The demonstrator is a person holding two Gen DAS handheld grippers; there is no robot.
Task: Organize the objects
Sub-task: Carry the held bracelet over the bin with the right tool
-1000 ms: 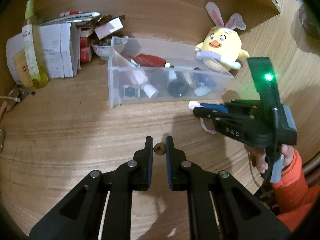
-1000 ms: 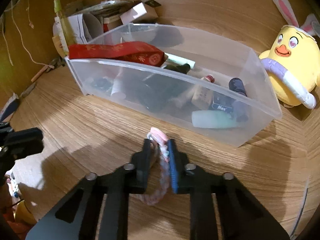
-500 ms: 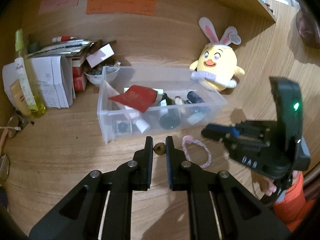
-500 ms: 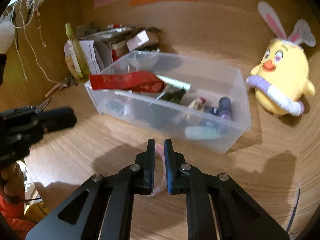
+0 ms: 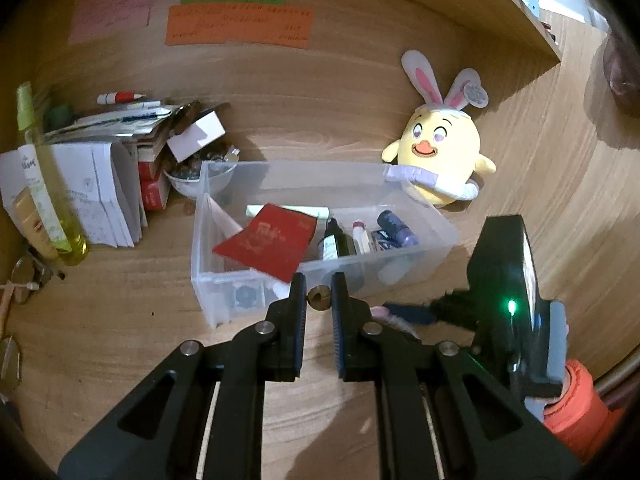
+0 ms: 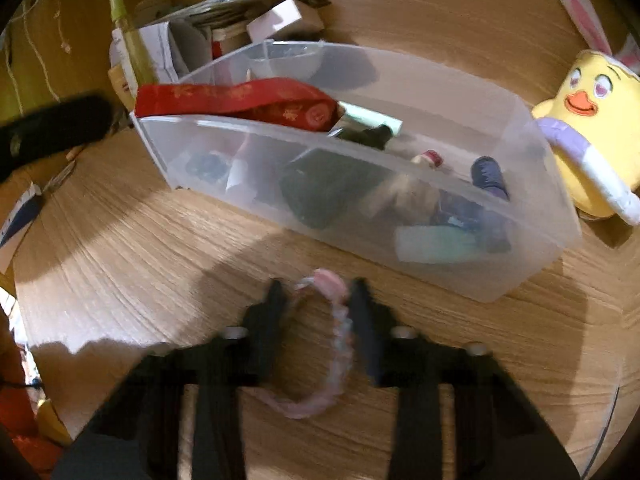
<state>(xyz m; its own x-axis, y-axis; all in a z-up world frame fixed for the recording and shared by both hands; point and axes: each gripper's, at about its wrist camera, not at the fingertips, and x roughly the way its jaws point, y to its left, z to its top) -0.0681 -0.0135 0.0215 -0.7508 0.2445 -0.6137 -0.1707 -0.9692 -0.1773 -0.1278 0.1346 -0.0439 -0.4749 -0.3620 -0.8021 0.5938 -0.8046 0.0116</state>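
Just short of the clear bin's (image 5: 440, 236) near wall, in the left wrist view, the left gripper (image 5: 319, 292) is clamped on a small brown bead (image 5: 319, 299), held only at the very tips. Being round and tiny, it may squirt out sideways if the grip eases. The red packet (image 5: 268, 246) at 11 o'clock could also bounce it back out. The right gripper (image 5: 404, 309) sits close at 3 o'clock, so the two could knock together.

In the right wrist view, which is blurred, the right gripper's (image 6: 318, 300) jaws have just been closing. The pink hair band (image 6: 340, 344) lies between them on the worktop (image 6: 120, 248), pads apparently pressing its sides. Most of the loop trails towards 6 o'clock. It could slip free or catch the bin's rim at 12 o'clock.
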